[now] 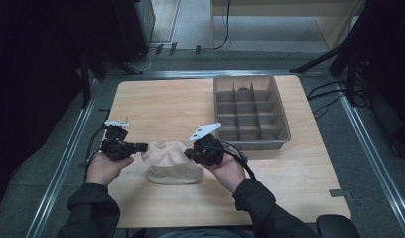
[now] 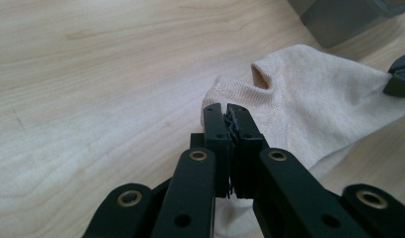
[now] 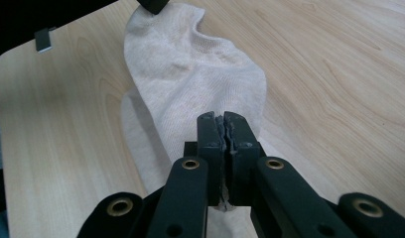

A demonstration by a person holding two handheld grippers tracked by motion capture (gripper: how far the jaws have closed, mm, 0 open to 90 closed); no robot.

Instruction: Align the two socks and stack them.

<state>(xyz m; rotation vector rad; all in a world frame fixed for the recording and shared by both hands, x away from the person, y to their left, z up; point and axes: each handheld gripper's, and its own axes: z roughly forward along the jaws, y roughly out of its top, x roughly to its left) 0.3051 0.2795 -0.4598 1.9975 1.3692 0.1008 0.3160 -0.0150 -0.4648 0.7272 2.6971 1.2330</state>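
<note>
Currently both hands sit at the near middle of the table point(image 1: 156, 99), the left gripper point(image 2: 225, 111) and right gripper point(image 3: 224, 119) pointing inward at each other, each with jaws pressed together on an opposite end of the beige sock point(image 1: 169, 159). Sock is stretched between them above the wood, well short of the grey divided tray point(image 1: 285, 126). Its pinched edges are hidden inside the jaws; whether a second sock lies beneath is hard to tell.

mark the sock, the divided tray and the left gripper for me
sock point(image 1: 171, 159): high view, middle of the fabric between the grippers.
divided tray point(image 1: 285, 119): high view, right rim.
left gripper point(image 2: 227, 110): left gripper view, between the tips of its fingers, shut on the sock's edge.
</note>
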